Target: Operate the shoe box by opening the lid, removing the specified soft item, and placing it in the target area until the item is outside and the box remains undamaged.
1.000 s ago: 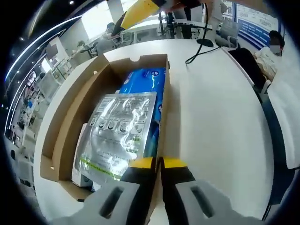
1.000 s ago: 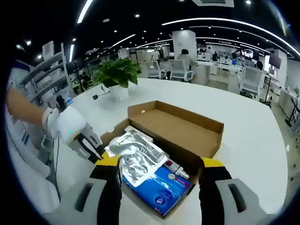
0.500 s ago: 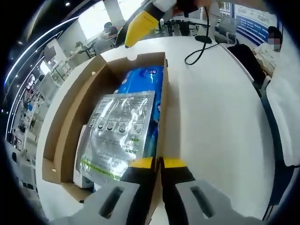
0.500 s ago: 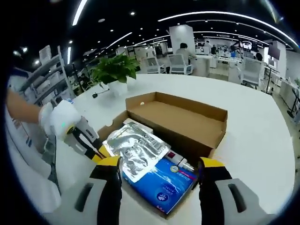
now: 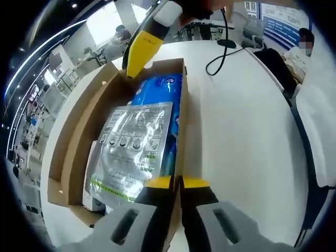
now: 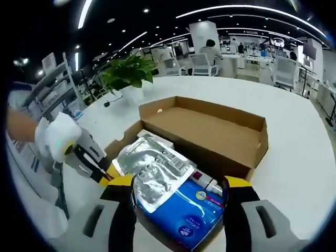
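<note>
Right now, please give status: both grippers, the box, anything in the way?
Left gripper shut on shoe box wall. Right gripper open above blue pack. Lid open; silver pouch on top.

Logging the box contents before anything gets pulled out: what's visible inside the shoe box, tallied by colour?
Silver foil pouch: 1
Blue packet: 1
White item under the pouch: 1
Small tube with a red band: 1
Total: 4 visible items

The left gripper view looks down from close along the open box (image 5: 79, 136), from one short end toward the far one. The right gripper view faces the box (image 6: 210, 131) from the opposite end, also near. Both share the box and the silver pouch (image 5: 134, 147) (image 6: 152, 170).
</note>
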`<state>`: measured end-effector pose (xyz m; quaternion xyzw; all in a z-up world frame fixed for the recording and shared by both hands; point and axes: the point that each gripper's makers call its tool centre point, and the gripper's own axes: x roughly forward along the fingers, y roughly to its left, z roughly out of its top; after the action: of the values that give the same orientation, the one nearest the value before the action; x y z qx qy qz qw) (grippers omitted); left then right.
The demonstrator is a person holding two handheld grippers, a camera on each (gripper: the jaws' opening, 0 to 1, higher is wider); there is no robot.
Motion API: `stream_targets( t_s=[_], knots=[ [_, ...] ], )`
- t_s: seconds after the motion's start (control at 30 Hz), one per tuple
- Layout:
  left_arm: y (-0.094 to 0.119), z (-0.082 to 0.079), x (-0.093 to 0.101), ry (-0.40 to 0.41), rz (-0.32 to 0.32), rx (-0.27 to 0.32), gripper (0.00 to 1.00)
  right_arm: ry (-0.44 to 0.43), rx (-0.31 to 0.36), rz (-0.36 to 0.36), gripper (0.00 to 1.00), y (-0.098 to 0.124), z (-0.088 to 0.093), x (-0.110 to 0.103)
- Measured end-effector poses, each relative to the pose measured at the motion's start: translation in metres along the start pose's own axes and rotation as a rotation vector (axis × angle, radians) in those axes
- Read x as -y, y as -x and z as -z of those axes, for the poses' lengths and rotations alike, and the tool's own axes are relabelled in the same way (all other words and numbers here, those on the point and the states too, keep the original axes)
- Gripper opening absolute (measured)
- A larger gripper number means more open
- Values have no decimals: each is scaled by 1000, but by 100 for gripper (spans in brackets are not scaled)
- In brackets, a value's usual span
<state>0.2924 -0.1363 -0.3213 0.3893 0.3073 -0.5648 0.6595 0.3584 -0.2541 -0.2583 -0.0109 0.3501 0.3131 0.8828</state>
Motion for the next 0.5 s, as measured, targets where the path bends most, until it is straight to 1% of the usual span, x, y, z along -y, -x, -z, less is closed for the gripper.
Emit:
stream_targets(
  t_s=[0.33, 0.4, 0.5],
  knots=[
    [0, 0, 0, 1, 0, 1, 4, -39, -54, -44, 68, -27, 15, -6],
    [0, 0, -1, -1, 0, -1, 4, -29, -61, -46, 67, -30, 16, -5],
    [0, 0, -1, 1, 0, 3, 4, -50, -80, -56, 68, -39, 18, -5]
  ],
)
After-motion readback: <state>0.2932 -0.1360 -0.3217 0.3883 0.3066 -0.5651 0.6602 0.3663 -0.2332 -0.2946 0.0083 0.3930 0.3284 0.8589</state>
